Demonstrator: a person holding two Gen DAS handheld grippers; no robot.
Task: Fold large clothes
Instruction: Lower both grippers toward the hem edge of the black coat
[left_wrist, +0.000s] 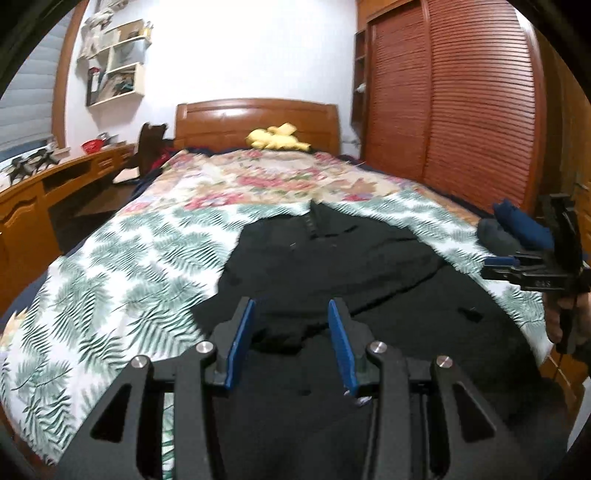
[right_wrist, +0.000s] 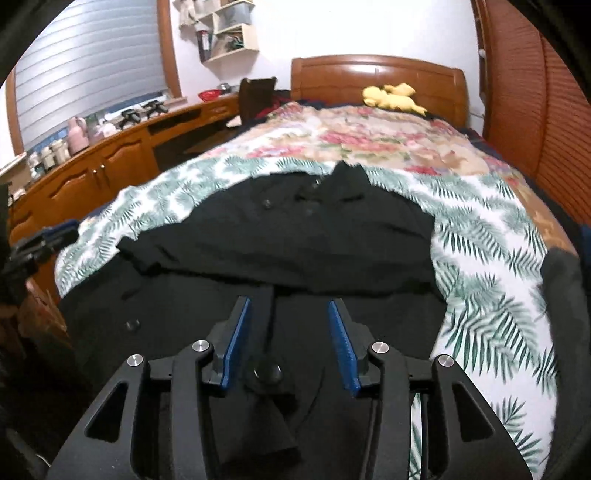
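Note:
A large black buttoned garment (left_wrist: 332, 258) lies spread on the fern-patterned bedsheet (left_wrist: 129, 266), its collar (right_wrist: 343, 177) pointing toward the headboard. My left gripper (left_wrist: 291, 302) hovers over its near part, open, with nothing between its blue pads. My right gripper (right_wrist: 289, 301) is open too, above the garment (right_wrist: 295, 236); a black tab with a button (right_wrist: 266, 369) lies loose under its fingers. The right gripper (left_wrist: 517, 267) also shows at the right edge of the left wrist view, and the left gripper (right_wrist: 48, 236) at the left edge of the right wrist view.
Folded dark blue and grey clothes (left_wrist: 513, 229) sit at the bed's right edge. A yellow plush toy (left_wrist: 277, 138) lies by the wooden headboard (left_wrist: 258, 118). A wooden desk (left_wrist: 44, 199) runs along the left and a louvred wardrobe (left_wrist: 461, 110) stands on the right.

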